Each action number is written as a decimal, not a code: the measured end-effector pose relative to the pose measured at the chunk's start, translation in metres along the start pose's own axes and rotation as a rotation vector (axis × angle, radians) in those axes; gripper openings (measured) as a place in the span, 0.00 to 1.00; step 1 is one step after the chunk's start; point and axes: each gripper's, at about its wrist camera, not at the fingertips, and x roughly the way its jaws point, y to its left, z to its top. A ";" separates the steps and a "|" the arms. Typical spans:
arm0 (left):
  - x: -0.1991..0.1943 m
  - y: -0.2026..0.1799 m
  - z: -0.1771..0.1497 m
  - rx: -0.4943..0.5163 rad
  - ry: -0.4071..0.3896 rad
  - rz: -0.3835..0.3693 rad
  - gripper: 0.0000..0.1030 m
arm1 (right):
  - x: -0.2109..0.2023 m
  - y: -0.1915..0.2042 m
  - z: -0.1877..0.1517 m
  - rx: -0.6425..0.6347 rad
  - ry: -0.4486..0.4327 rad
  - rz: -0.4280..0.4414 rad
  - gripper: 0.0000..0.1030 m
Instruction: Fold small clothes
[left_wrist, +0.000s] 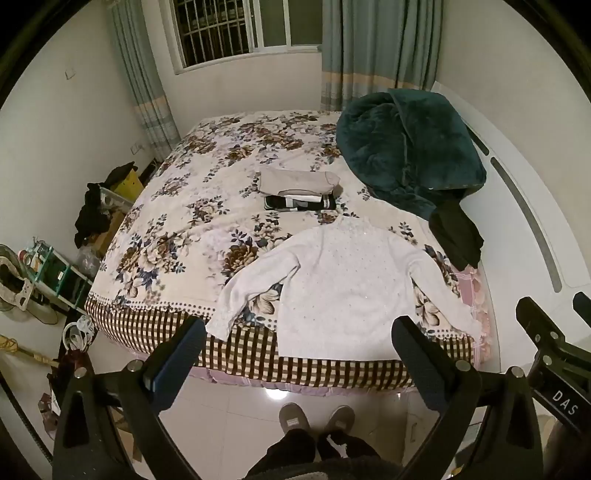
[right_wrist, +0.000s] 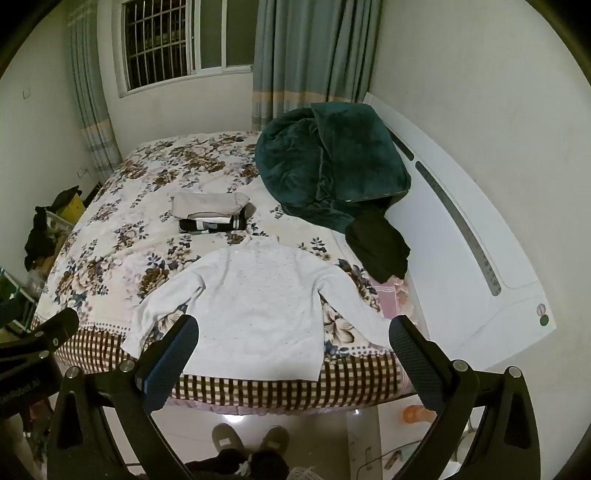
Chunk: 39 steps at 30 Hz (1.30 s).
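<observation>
Since the white sweater (left_wrist: 340, 288) already lies flat at the near edge of the bed (left_wrist: 177, 229), body smooth and both sleeves splayed outward, the step in hand looks like the first fold, and no cloth is gripped yet. Landmark for everything below: the sweater.

Left of the sweater: its left sleeve (left_wrist: 255, 291) runs down and out, cuff hanging just over the checked border of the bed. Judgement: best taken at the cuff and carried across the chest, kept low so the knit does not drag the body askew. The left gripper (left_wrist: 299, 354) hangs in front of the sweater's hem, off the bed and above the floor, jaws spread wide, holding nothing, fingers aimed toward the sweater.

Beyond the sweater's collar: a stack of folded clothes (left_wrist: 299, 188), beige on top, dark striped piece beneath, apart from the collar. A finished fold probably belongs there.

Right of the sweater: the right sleeve (right_wrist: 354, 306) reaches toward the bed's corner, cuff close to the right gripper (right_wrist: 293, 354) in the right wrist view. That gripper is likewise wide open and empty, level with its partner, short of the hem. A black garment (right_wrist: 380, 247) lies beyond the right sleeve, and a dark green blanket (right_wrist: 332, 158) is heaped farther back.

Risk, as judged: the hem overhangs the edge, so an uneven pull could slide the sweater off.
</observation>
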 end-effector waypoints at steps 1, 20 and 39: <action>0.000 0.000 0.000 0.000 -0.001 0.000 1.00 | -0.001 0.000 0.000 0.000 0.000 0.001 1.00; -0.003 -0.001 0.010 -0.003 -0.010 -0.002 1.00 | -0.011 0.009 0.008 0.000 -0.008 0.003 1.00; -0.006 -0.004 0.017 -0.004 -0.021 0.000 1.00 | -0.027 0.007 0.029 -0.002 -0.019 0.012 1.00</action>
